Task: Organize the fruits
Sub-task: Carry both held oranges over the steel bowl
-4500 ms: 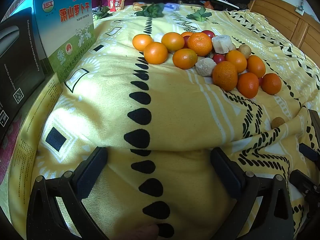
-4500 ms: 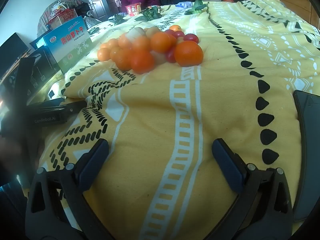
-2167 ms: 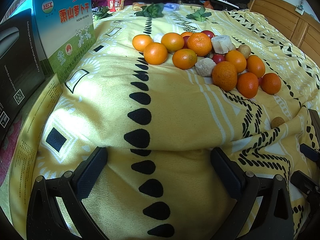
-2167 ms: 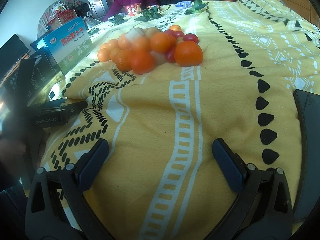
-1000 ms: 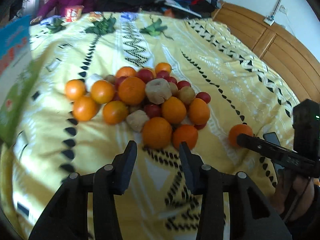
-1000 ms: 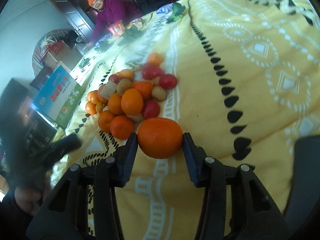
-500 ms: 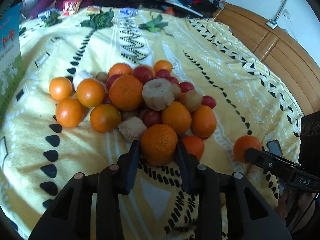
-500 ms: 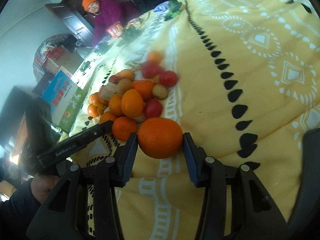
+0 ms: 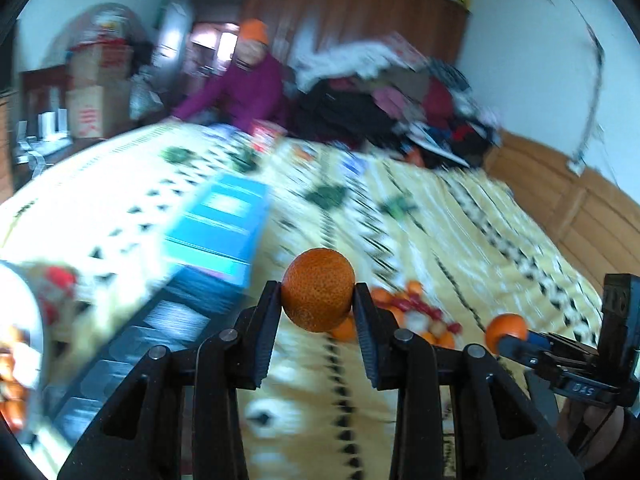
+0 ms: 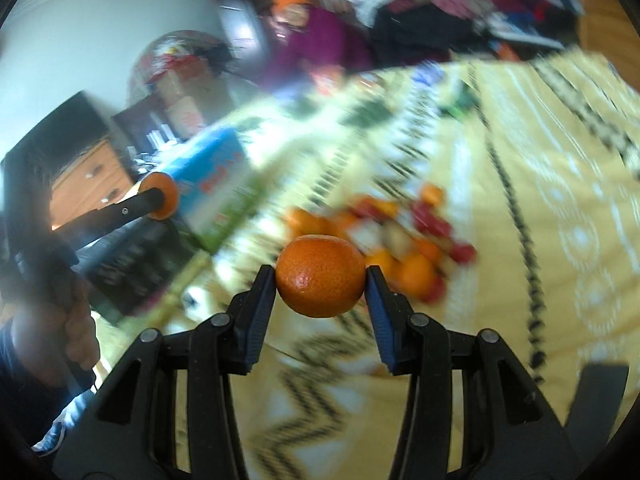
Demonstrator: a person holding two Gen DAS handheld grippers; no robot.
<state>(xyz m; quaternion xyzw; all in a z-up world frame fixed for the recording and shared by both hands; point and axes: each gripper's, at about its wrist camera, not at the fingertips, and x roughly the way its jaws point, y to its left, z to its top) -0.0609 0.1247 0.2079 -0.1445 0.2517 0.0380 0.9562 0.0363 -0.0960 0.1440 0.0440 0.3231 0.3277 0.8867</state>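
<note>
A cluttered bedroom: a yellow patterned bedspread (image 9: pixel 460 216) covers a bed, clothes are heaped at its far end, and a person in an orange hat and purple top (image 9: pixel 244 84) leans in at the far side. Above it we carry two fruits at once. Our left gripper (image 9: pixel 317 300) is clamped on a mandarin (image 9: pixel 318 295), its two black fingers pressing the fruit's opposite sides; our right gripper (image 10: pixel 320 280) grips a second mandarin (image 10: pixel 321 281) the same way. Both fruits hang clear of the bedding, well apart from the fruit pile (image 10: pixel 384 236) of oranges, small red fruits and pale lumps that lies on the bedspread beyond them. A blue box (image 9: pixel 220 228) lies to the left, and a pale-rimmed bowl (image 9: pixel 34 340) holding red and orange items shows at the left view's edge, too blurred to read further.

We judge each mandarin light, round and slightly yielding, with loose skin that could bruise or split under a hard squeeze. Holding across the widest middle, as both pairs of fingers do, looks like the steadiest place; a grip higher or lower would likely let it roll out.

Each is deep orange, finely pitted and a little flattened; the right one shows a pale glossy highlight.
</note>
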